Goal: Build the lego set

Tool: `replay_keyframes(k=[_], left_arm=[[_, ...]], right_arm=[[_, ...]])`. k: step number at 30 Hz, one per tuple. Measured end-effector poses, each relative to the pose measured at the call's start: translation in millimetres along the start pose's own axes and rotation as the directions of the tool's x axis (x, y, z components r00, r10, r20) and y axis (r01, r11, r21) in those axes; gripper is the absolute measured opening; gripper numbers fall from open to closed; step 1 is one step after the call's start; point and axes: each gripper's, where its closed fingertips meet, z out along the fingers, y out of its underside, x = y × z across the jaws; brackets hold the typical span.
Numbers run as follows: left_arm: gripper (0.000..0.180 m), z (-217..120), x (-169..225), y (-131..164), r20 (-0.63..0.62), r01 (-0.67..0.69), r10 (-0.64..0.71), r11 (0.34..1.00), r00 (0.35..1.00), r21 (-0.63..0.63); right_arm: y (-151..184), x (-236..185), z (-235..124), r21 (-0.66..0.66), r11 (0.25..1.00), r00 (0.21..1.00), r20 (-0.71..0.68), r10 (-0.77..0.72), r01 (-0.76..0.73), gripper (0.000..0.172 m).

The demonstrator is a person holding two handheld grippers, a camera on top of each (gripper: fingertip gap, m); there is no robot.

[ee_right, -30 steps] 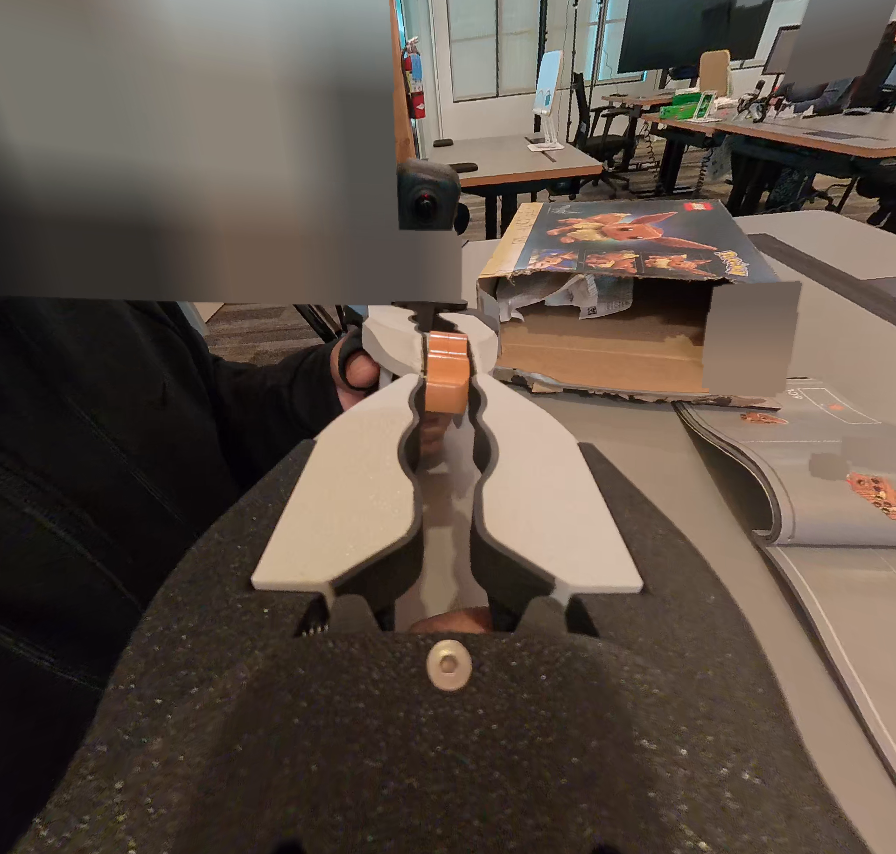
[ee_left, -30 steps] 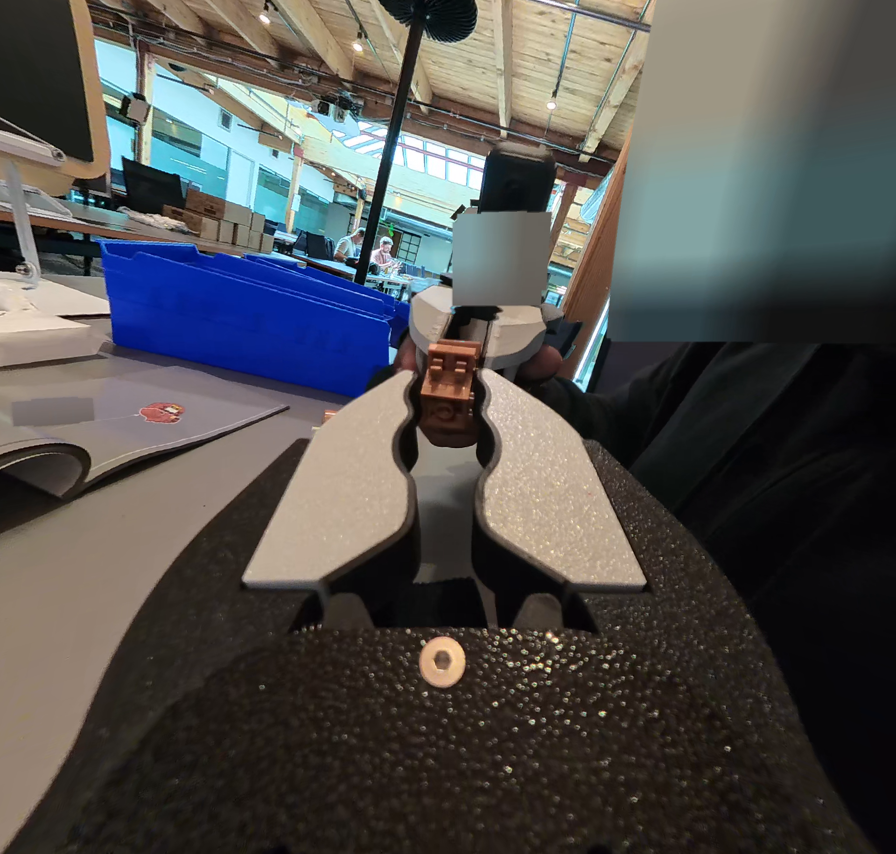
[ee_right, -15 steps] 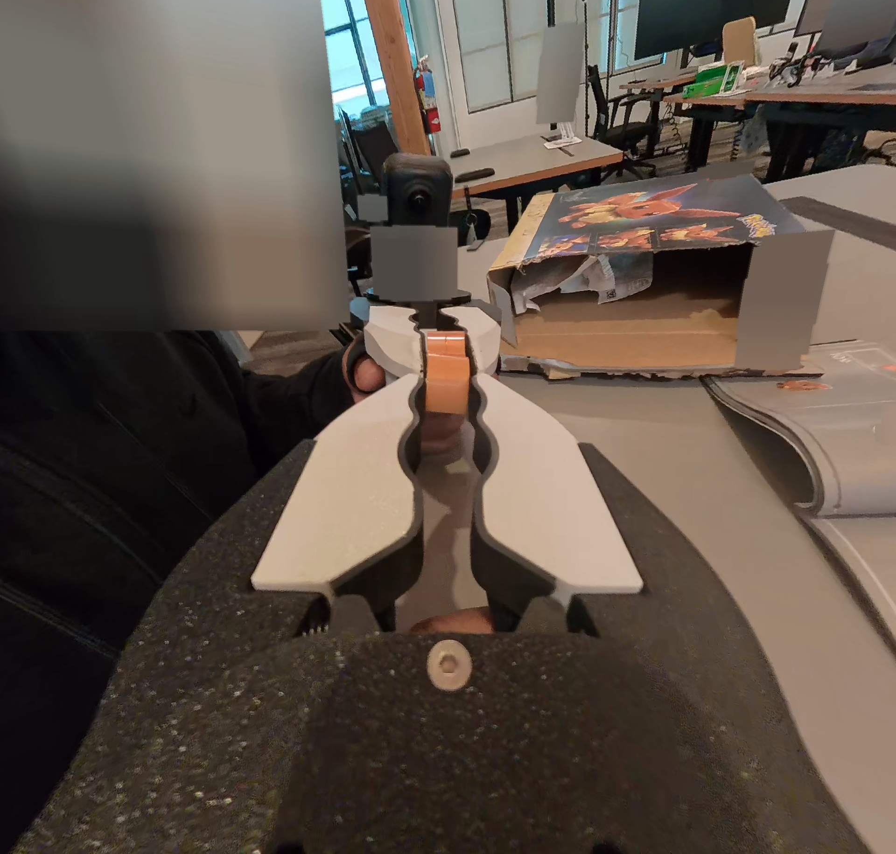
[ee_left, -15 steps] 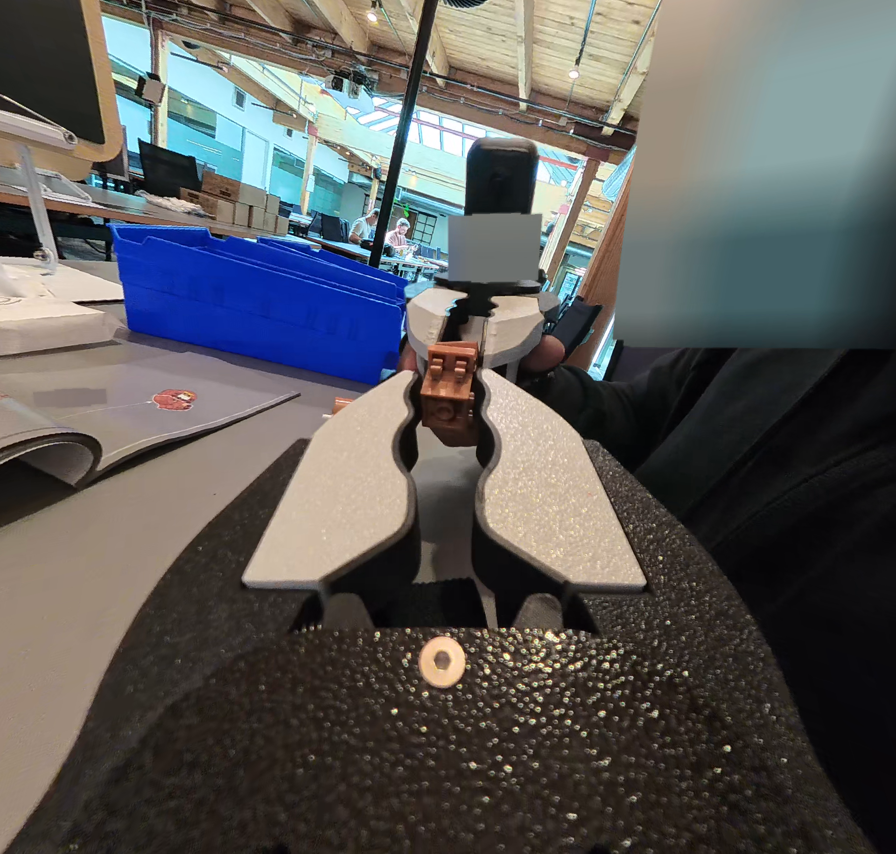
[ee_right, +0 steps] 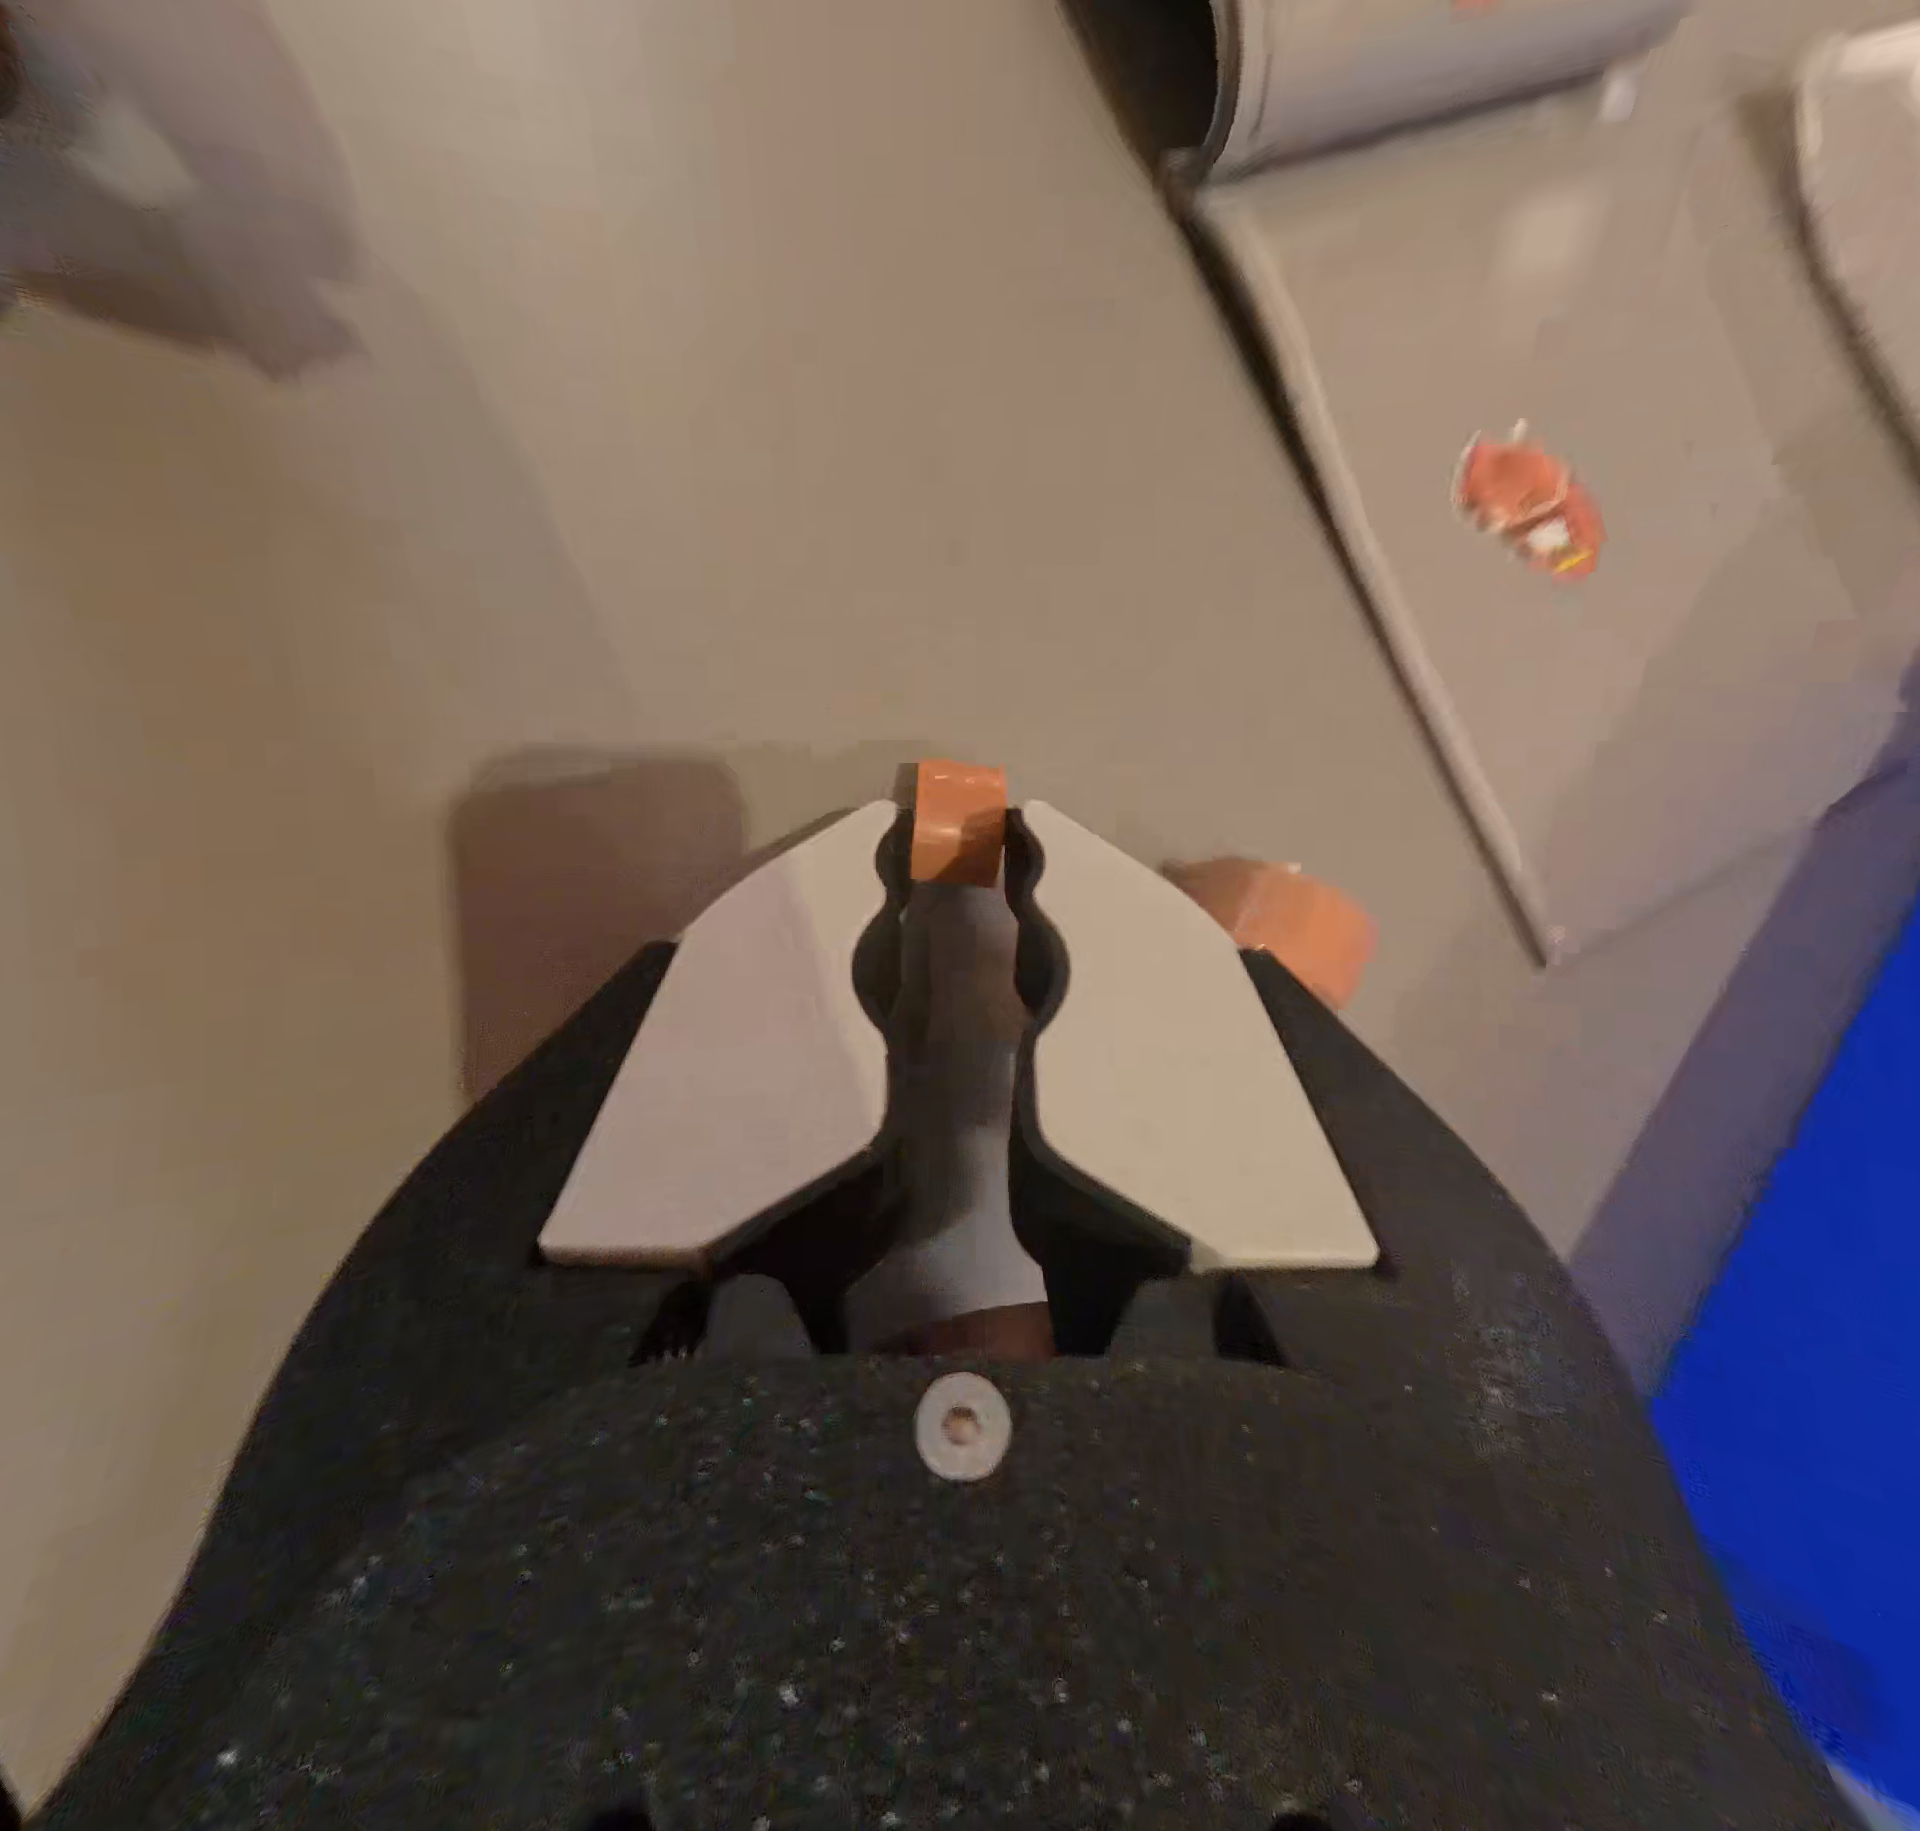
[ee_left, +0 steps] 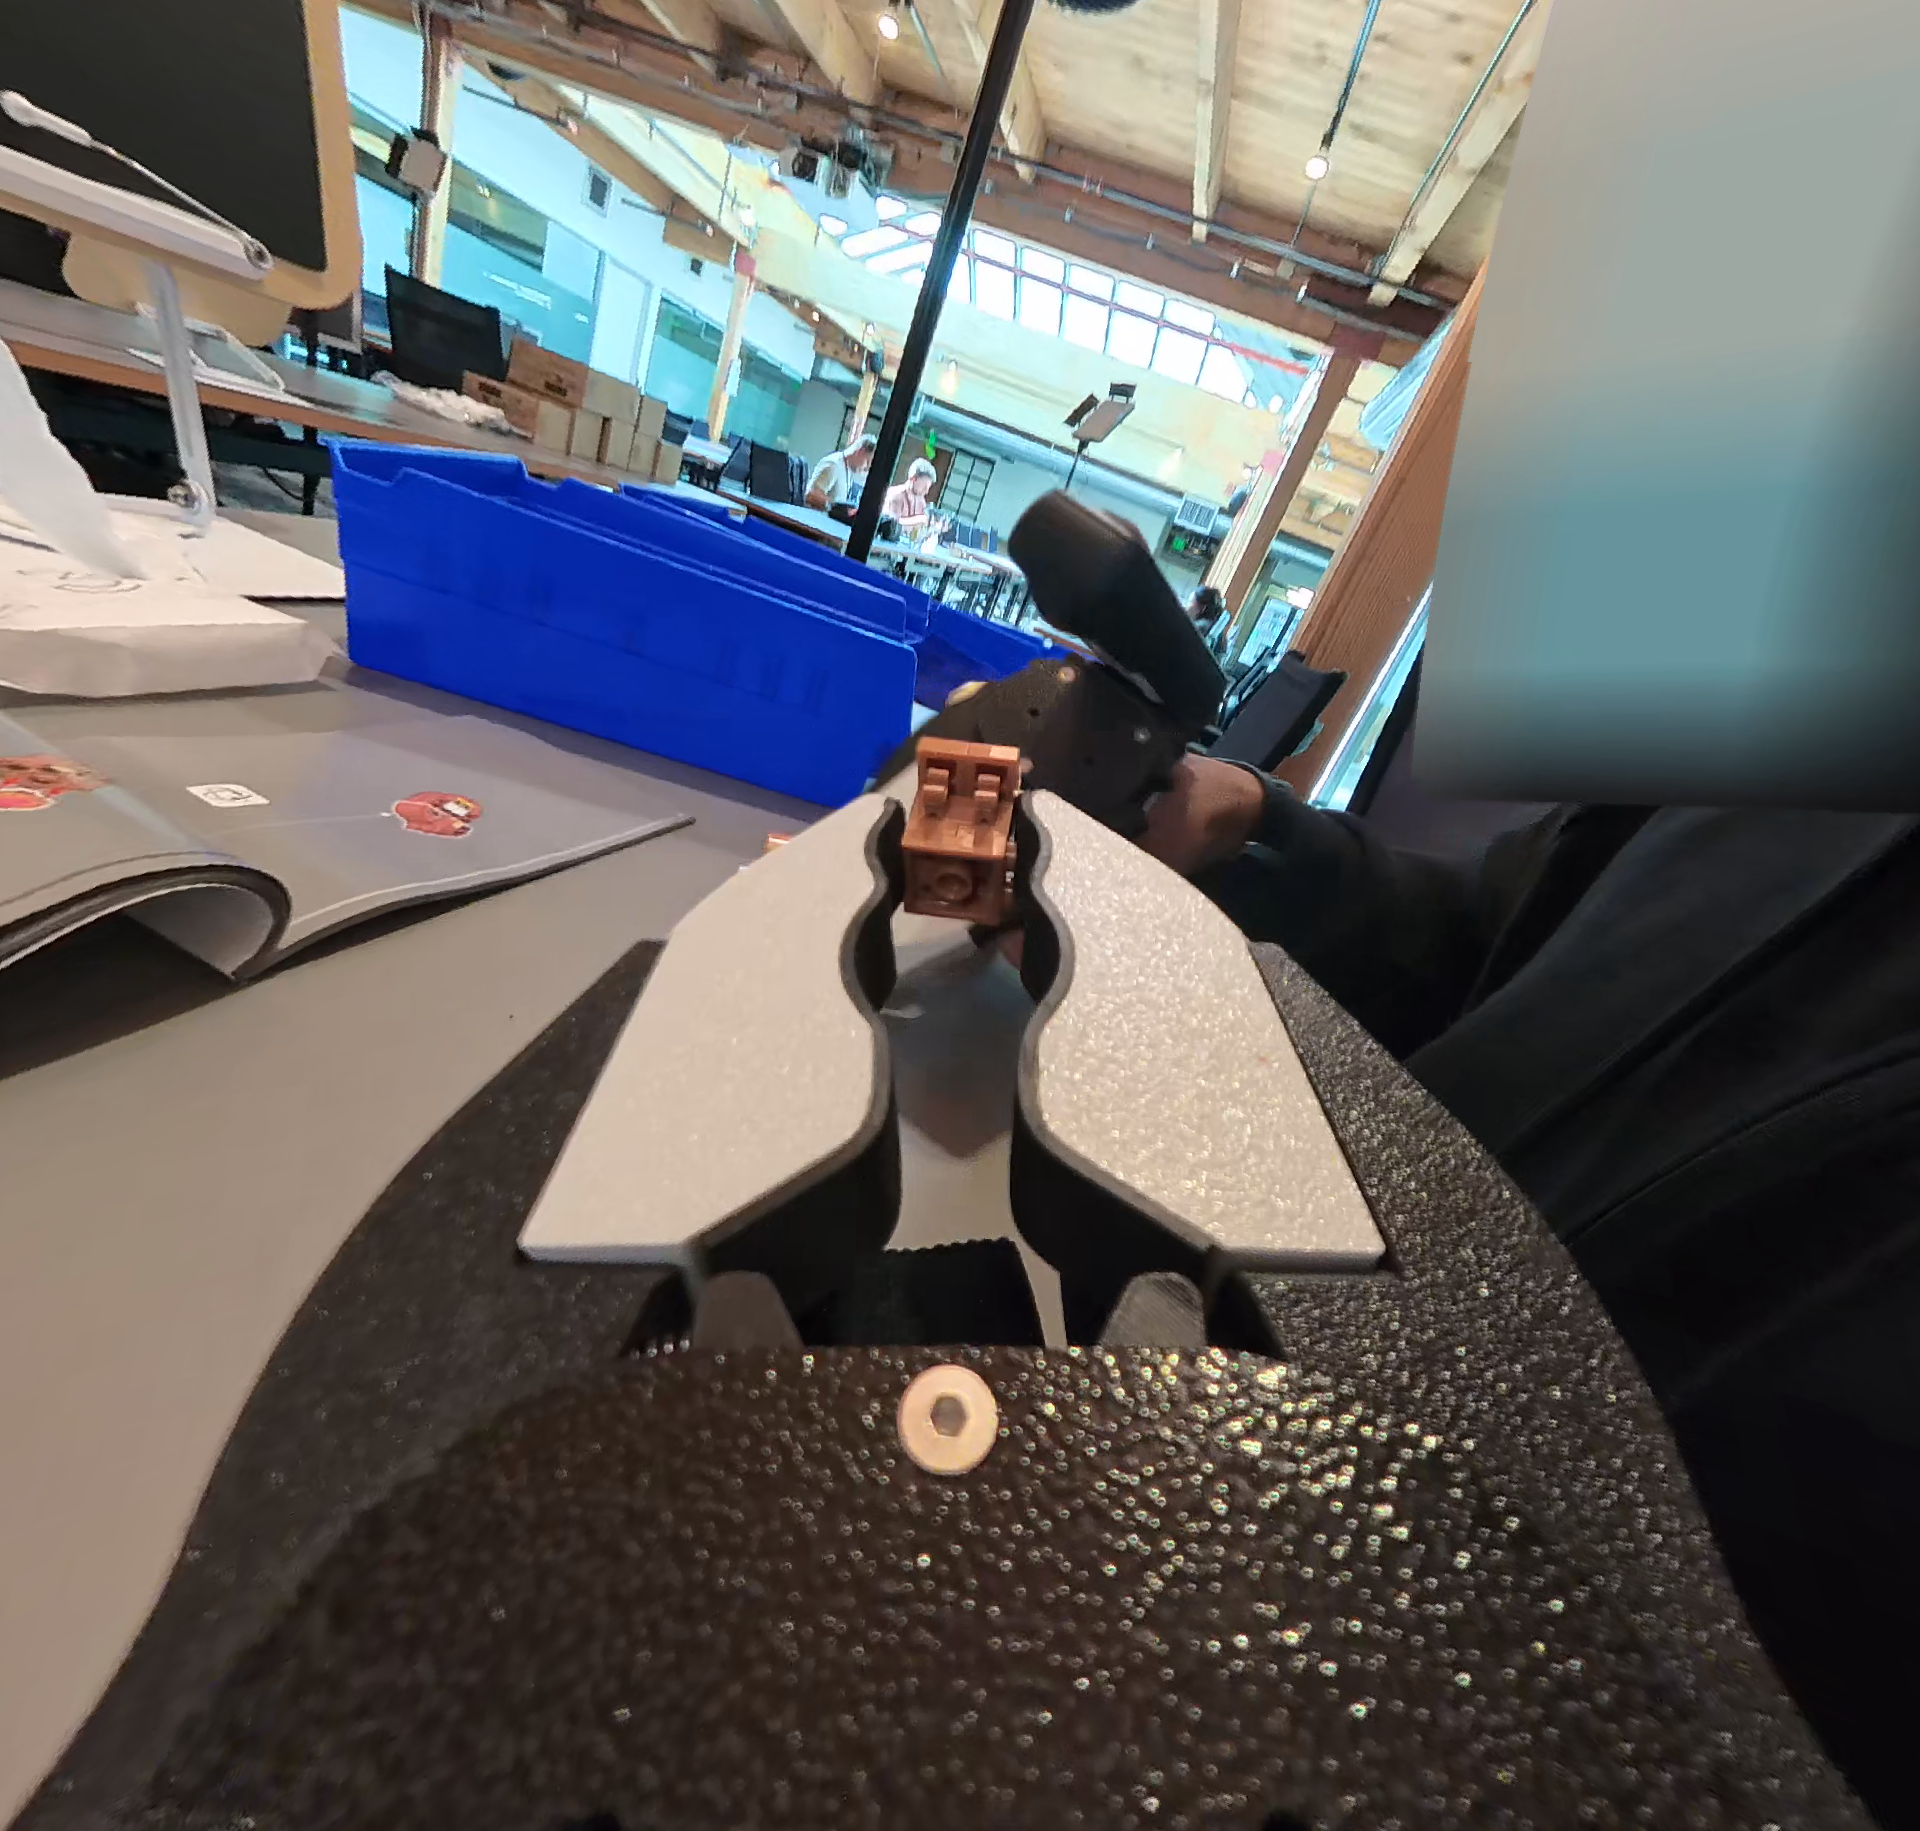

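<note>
Left hand-held gripper (ee_left: pixel 958 862) is clamped on a small brown brick assembly (ee_left: pixel 956 851), both pads pressed against its sides, held up off the grey surface (ee_left: pixel 343 1085). Right hand-held gripper (ee_right: pixel 958 846) is pinching a little orange brick piece (ee_right: pixel 958 825) right at its tips, pointing down at the same surface.

Containers: a row of blue bins (ee_left: pixel 623 607) sits behind the left one. Only the outer walls show from this low angle, so I can't tell what's in them. In the right wrist view a blue edge (ee_right: pixel 1808 1210) runs off the lower right corner, cut off by the frame.

Other stuff: an open booklet (ee_left: pixel 343 825) lies left of the left hand-held gripper, near the bins, and in the right wrist view it (ee_right: pixel 1558 431) lies beyond the fingers to the right. Another orange-brown piece (ee_right: pixel 1283 914) lies on the surface just beside the right finger, partly tucked behind it.

From the left wrist view the right hand-held gripper shows only as a black body behind the brown assembly, with a hand (ee_left: pixel 1205 815) around it, fingers hidden. The right wrist view is pretty motion-blurred, so the loose piece's shape is hard to make out.
</note>
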Motion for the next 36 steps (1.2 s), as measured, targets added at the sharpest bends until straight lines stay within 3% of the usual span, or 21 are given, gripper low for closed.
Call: replay_keyframes(k=[5, 9, 13, 16, 19, 24, 28, 32, 36], left_arm=[[0.019, 0, 0, 1, -0.004, 0.005, -0.005, 1.0, 1.0, -0.004], [0.019, 2, 0, 2, -0.006, 0.005, -0.005, 1.0, 1.0, -0.016], [0.019, 2, 1, 4, -0.005, -0.002, 0.002, 1.0, 1.0, -0.024], [0.019, 1, 1, 2, -0.001, -0.007, 0.007, 1.0, 1.0, -0.009], [0.019, -2, 2, 1, -0.002, 0.0, 0.0, 1.0, 1.0, 0.006], [0.019, -1, 0, 3, -0.009, -0.002, 0.002, 1.0, 1.0, -0.011], [0.019, 3, 0, 4, -0.013, -0.004, 0.004, 1.0, 1.0, -0.012], [0.019, 2, 0, 3, -0.011, 0.004, -0.004, 1.0, 1.0, 0.002], [0.019, 3, 0, 4, -0.011, -0.001, 0.001, 1.0, 1.0, -0.009]], right_arm=[[11, -24, -12, 0.033, 0.996, 0.993, 0.083, 0.083, -0.086, 0.029], [13, -15, -24, 0.101, 0.988, 0.99, 0.096, 0.106, -0.116, 0.032], [13, -17, -18, 0.081, 0.989, 0.982, 0.152, 0.11, -0.124, 0.033], [6, -36, -19, 0.073, 0.994, 0.976, 0.208, 0.067, -0.084, 0.033], [-9, -70, -34, 0.131, 0.989, 0.936, 0.351, 0.013, -0.063, 0.029], [7, -16, -21, 0.073, 0.991, 0.99, 0.102, 0.102, -0.109, 0.03], [16, -31, -13, 0.009, 0.995, 0.98, 0.173, 0.1, -0.103, 0.033], [-6, -80, -35, 0.113, 0.994, 0.932, 0.362, -0.034, -0.008, 0.028], [-2, -44, -27, 0.106, 0.994, 0.978, 0.202, -0.046, 0.025, 0.03]])
